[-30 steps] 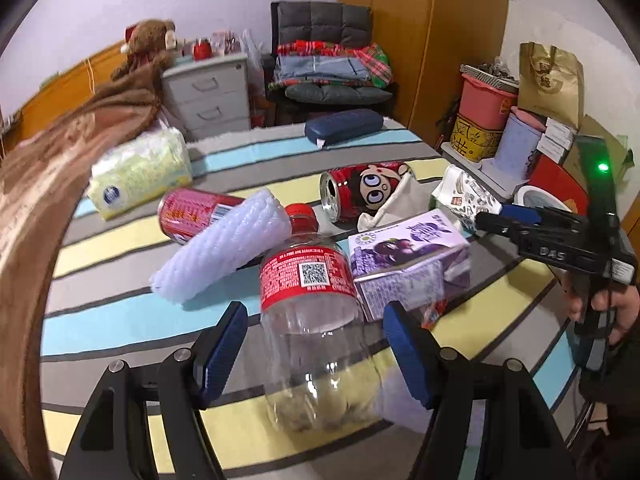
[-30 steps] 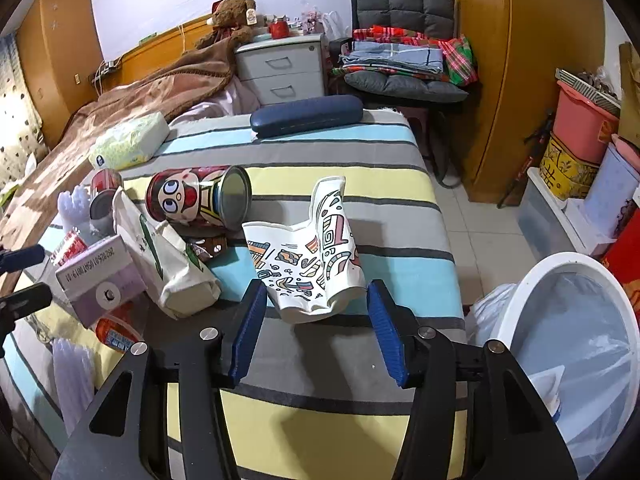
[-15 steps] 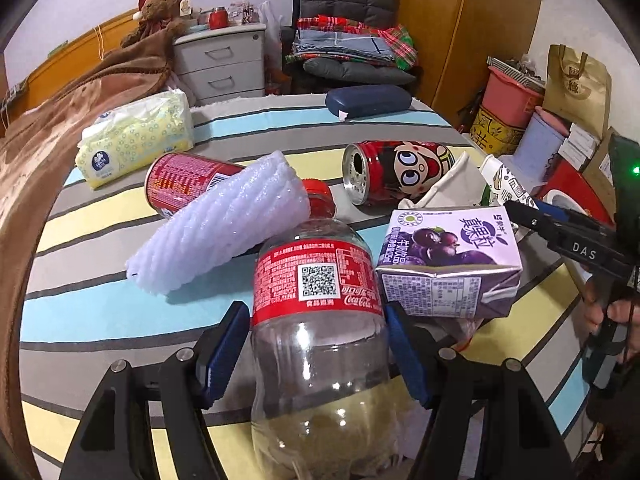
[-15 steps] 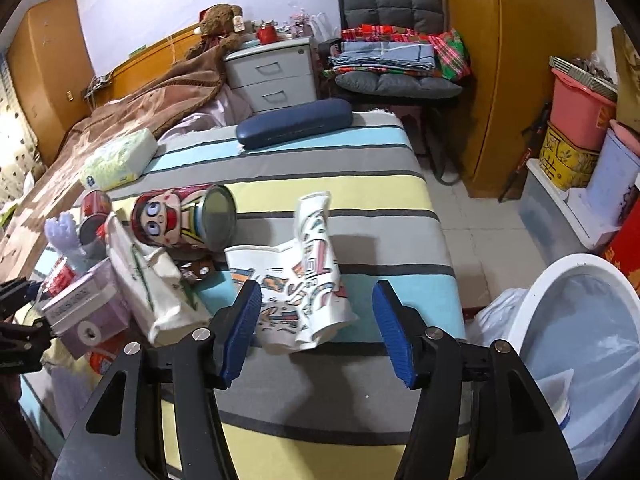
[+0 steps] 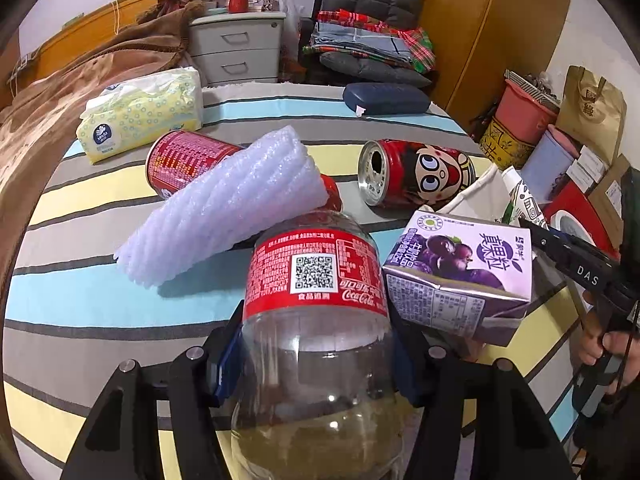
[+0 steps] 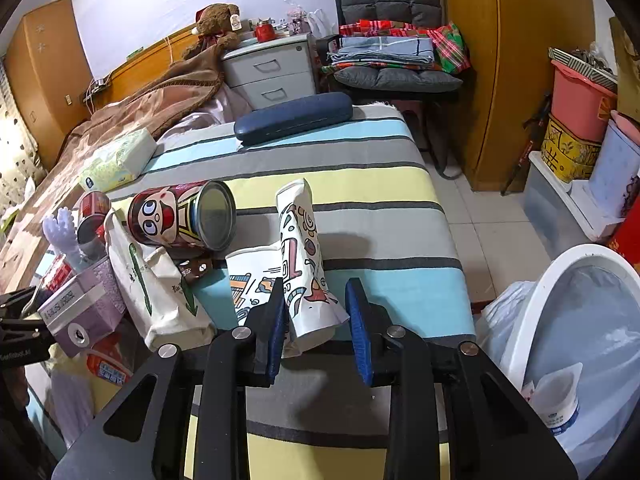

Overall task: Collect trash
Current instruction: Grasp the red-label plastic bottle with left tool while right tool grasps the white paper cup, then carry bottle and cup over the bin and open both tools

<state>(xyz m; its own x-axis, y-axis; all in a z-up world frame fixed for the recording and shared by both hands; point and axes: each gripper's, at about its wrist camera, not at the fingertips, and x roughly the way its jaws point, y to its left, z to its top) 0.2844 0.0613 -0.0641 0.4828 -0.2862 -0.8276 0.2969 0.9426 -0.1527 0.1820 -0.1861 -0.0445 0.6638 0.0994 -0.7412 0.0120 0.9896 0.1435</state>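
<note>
On the striped bed (image 5: 100, 304), right in front of my left tool (image 5: 316, 344), lies the clear cola bottle (image 5: 316, 320) with its red label. The tool's jaws have just been closing, and both blue pads now sit against the bottle's sides, so I read it as clamped. Touching the bottle on one side is a white foam net sleeve (image 5: 224, 208); on the other, a purple drink carton (image 5: 460, 276). Behind them lie a red can (image 5: 184, 160), a cartoon-face can (image 5: 416, 172) and a tissue pack (image 5: 140, 116). My right tool (image 6: 316, 312) has also just been closing on the crumpled printed paper cup (image 6: 304, 264) — the left pad presses the cup, but the right pad stands a little off it, so the grip is not yet made. Beside the bed, at the right of that view, stands the lined white bin (image 6: 576, 320) with a small cup (image 6: 560, 400) already inside.
</note>
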